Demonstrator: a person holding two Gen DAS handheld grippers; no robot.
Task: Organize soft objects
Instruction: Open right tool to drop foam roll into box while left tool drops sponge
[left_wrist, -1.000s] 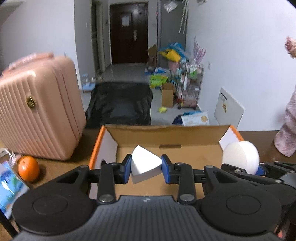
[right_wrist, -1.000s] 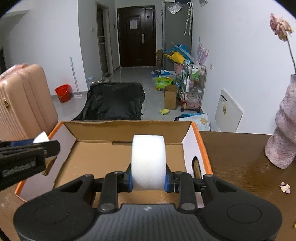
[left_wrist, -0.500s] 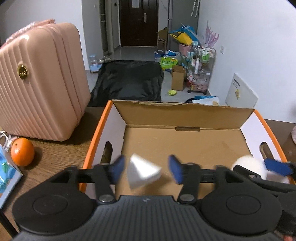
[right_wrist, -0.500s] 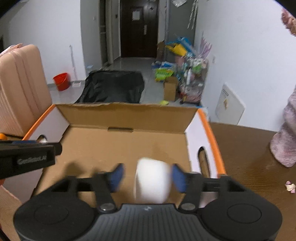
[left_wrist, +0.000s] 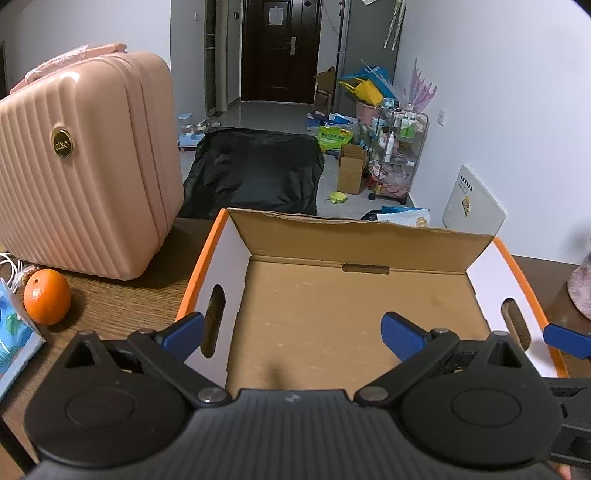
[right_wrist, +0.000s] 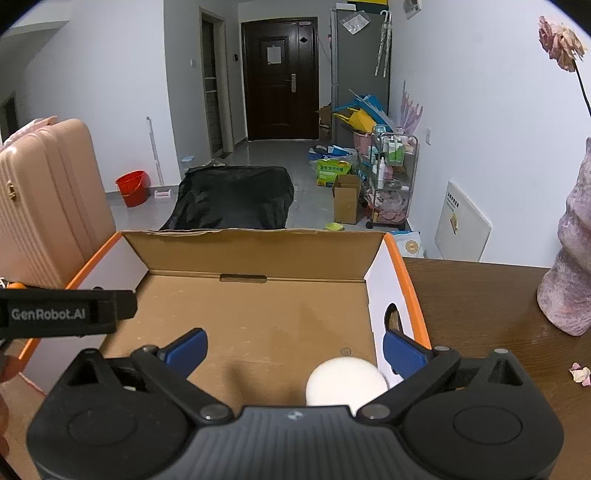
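White foam ball in box, both grippers spread

White foam ball (right_wrist: 347, 382) lies on the floor of the orange-edged cardboard box (right_wrist: 400, 266), near its right wall; it sits low between the blue pads of the right gripper (right_wrist: 293, 349), closer to the right pad, touching neither; right jaws opening, gripping nothing; left gripper (left_wrist: 291, 330) over the same box (left_wrist: 207, 254), jaws opening, nothing between them, bare cardboard below; its side shows at the left edge of the right wrist view; pink suitcase (left_wrist: 85, 166) and an orange (left_wrist: 47, 301) stand left of the box on the wooden table (right_wrist: 480, 295); pink vase (right_wrist: 570, 266) right, apart from the box.
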